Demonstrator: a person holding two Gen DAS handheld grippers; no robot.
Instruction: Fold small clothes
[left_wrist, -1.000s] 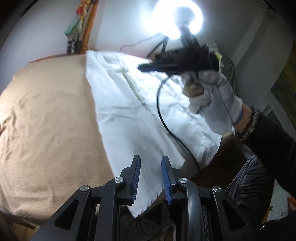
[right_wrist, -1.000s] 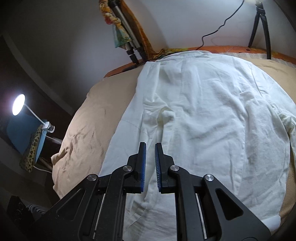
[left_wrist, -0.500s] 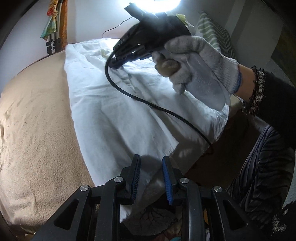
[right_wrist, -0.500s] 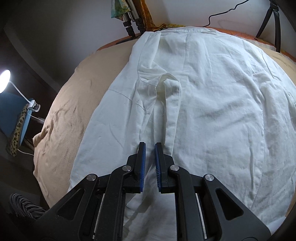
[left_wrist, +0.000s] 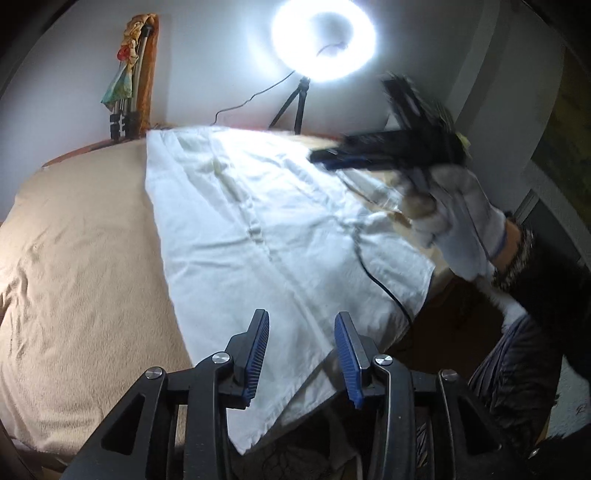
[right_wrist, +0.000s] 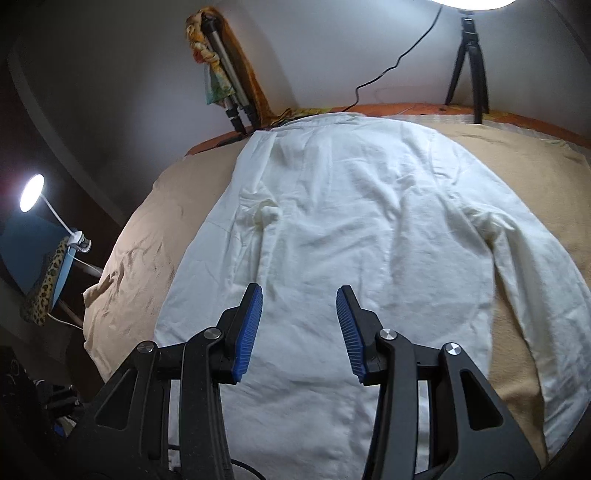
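A white long-sleeved shirt (right_wrist: 354, 236) lies spread flat on a beige bed cover (right_wrist: 155, 221), its right sleeve (right_wrist: 535, 266) running down the right side. My right gripper (right_wrist: 299, 328) hovers above the shirt's lower middle, its jaws opening, with no cloth pinched between the blue pads. In the left wrist view the same shirt (left_wrist: 266, 229) stretches away from me. My left gripper (left_wrist: 301, 354) hangs over its near corner with jaws opening and nothing gripped. A gloved hand (left_wrist: 454, 225) holds the right gripper (left_wrist: 332, 158) above the shirt's far right side.
A ring light (left_wrist: 323, 38) on a small tripod stands behind the bed. A folded tripod with colourful cloth (right_wrist: 225, 92) leans on the wall. A desk lamp (right_wrist: 31, 192) shines at the left. A black cable (left_wrist: 384, 291) trails over the shirt's edge. The beige cover (left_wrist: 74, 258) extends left.
Both grippers' jaws have spread apart from nearly closed. The right gripper pulled back and rightward over the shirt. In the left wrist view the gloved hand swung from centre to the right.
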